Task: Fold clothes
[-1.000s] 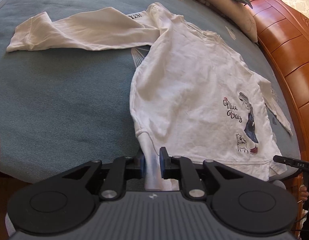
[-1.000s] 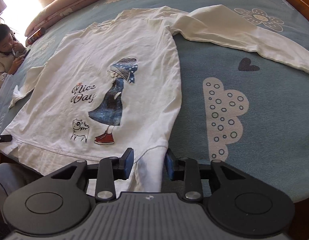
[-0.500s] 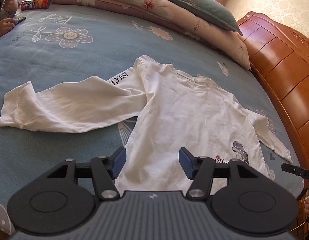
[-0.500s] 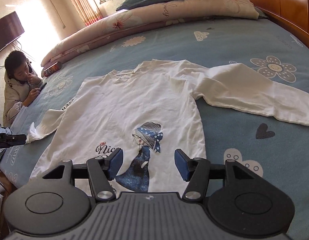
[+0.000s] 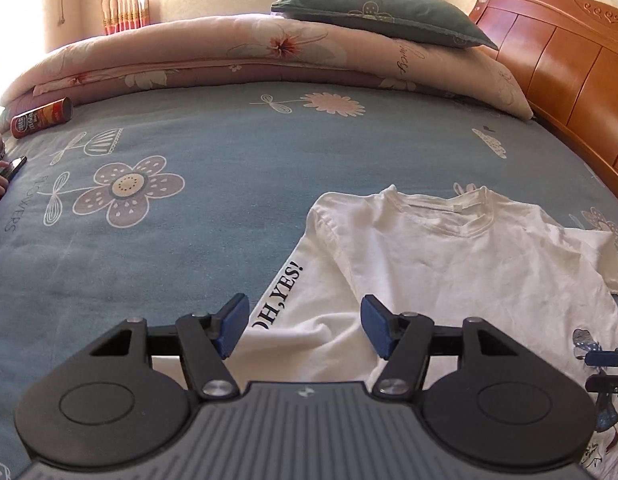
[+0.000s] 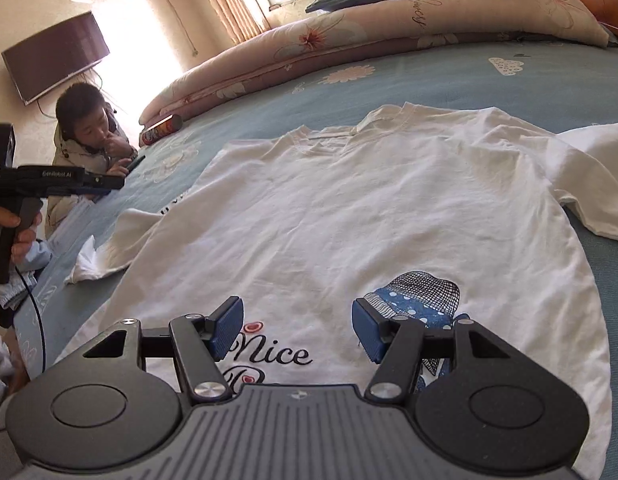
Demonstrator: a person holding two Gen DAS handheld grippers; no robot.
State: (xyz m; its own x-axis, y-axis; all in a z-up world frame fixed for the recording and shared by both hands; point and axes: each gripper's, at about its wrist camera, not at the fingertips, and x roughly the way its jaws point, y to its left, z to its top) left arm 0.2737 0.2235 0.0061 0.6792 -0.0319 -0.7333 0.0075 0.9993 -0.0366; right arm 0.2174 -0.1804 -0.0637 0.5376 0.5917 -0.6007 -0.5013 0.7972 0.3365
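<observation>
A white long-sleeved shirt lies front up on the blue bedsheet, its collar towards the pillows. My left gripper hovers over the sleeve printed "OH, YES!". Its jaws are opening and nothing is between them. In the right wrist view the shirt fills the middle, with a girl print and "Nice Day" lettering. My right gripper is open above that print, holding nothing. The other sleeve lies off to the right.
A rolled pink quilt and a green pillow lie at the far side of the bed. A wooden headboard stands on the right. A crisps can lies far left. A person leans on the bed's left edge with a phone.
Both grippers let go of the shirt's hem and opened. They rose and moved up along the shirt towards the collar, so both views now look further across the bed.
</observation>
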